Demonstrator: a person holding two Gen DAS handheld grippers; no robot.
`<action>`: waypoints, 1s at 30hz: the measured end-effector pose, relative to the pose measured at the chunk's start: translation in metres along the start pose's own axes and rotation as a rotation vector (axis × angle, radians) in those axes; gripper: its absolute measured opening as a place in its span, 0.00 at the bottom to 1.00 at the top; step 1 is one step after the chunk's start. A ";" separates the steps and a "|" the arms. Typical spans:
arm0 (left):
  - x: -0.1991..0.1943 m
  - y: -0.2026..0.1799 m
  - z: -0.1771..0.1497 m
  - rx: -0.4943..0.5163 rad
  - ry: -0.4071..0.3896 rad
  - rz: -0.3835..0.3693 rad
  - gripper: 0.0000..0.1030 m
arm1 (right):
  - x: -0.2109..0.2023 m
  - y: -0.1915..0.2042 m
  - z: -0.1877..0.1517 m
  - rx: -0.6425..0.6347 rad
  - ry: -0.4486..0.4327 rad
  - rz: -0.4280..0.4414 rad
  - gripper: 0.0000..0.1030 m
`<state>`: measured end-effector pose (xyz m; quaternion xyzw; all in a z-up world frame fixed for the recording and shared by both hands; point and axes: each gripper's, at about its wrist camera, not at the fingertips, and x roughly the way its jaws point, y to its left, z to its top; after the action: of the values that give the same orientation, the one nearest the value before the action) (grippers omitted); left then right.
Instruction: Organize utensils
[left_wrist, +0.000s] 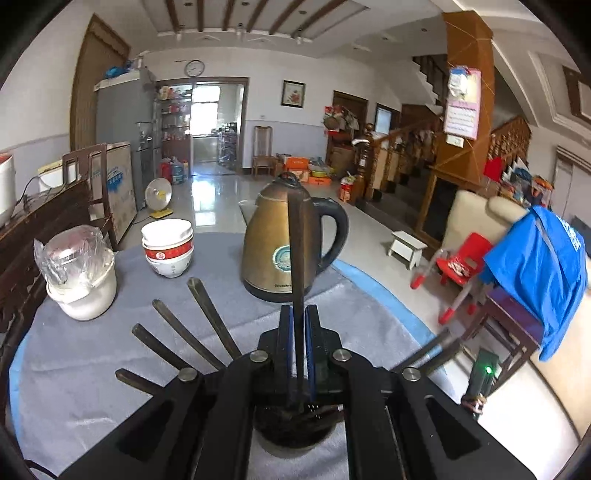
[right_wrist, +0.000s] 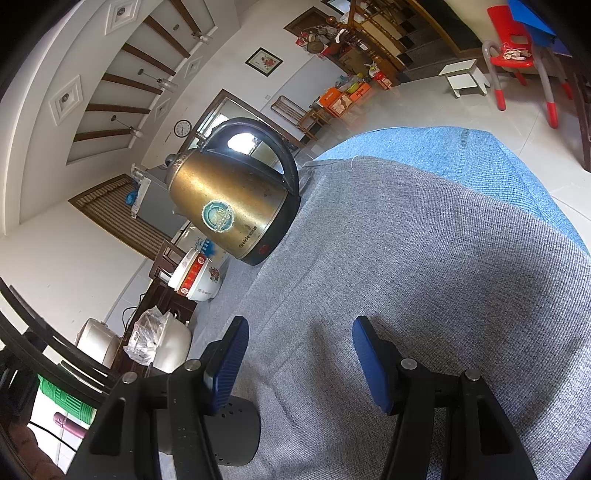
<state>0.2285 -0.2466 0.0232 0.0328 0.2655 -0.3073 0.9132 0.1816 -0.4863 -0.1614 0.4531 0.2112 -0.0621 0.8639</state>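
In the left wrist view my left gripper (left_wrist: 299, 314) is shut on one dark chopstick (left_wrist: 296, 251) that stands upright in front of the kettle. Its lower end reaches into a dark round utensil holder (left_wrist: 295, 424) below the fingers. Several other dark chopsticks (left_wrist: 207, 314) fan out from the holder to the left, and two more (left_wrist: 428, 350) lean to the right. In the right wrist view my right gripper (right_wrist: 299, 343) is open and empty above the grey cloth. The perforated dark holder (right_wrist: 236, 432) shows beside its left finger (right_wrist: 227, 365).
A brass-coloured kettle (left_wrist: 284, 240) stands at the table's middle. Stacked white bowls (left_wrist: 168, 245) and a white pot with a plastic-wrapped lid (left_wrist: 81, 273) stand to its left. A grey cloth (right_wrist: 406, 277) covers the table over a blue one (right_wrist: 461, 155). The table edge is to the right.
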 end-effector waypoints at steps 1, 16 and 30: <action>-0.006 -0.001 0.001 0.015 -0.002 -0.011 0.15 | 0.000 0.000 0.000 0.000 0.001 0.000 0.60; -0.125 0.067 -0.043 -0.022 -0.034 0.112 0.61 | 0.001 0.001 -0.001 -0.006 0.003 -0.005 0.60; -0.129 0.053 -0.096 0.042 0.172 0.176 0.81 | -0.048 0.029 -0.042 -0.085 0.091 -0.100 0.61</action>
<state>0.1275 -0.1123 0.0005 0.1015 0.3325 -0.2273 0.9096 0.1344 -0.4398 -0.1402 0.4073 0.2752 -0.0755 0.8676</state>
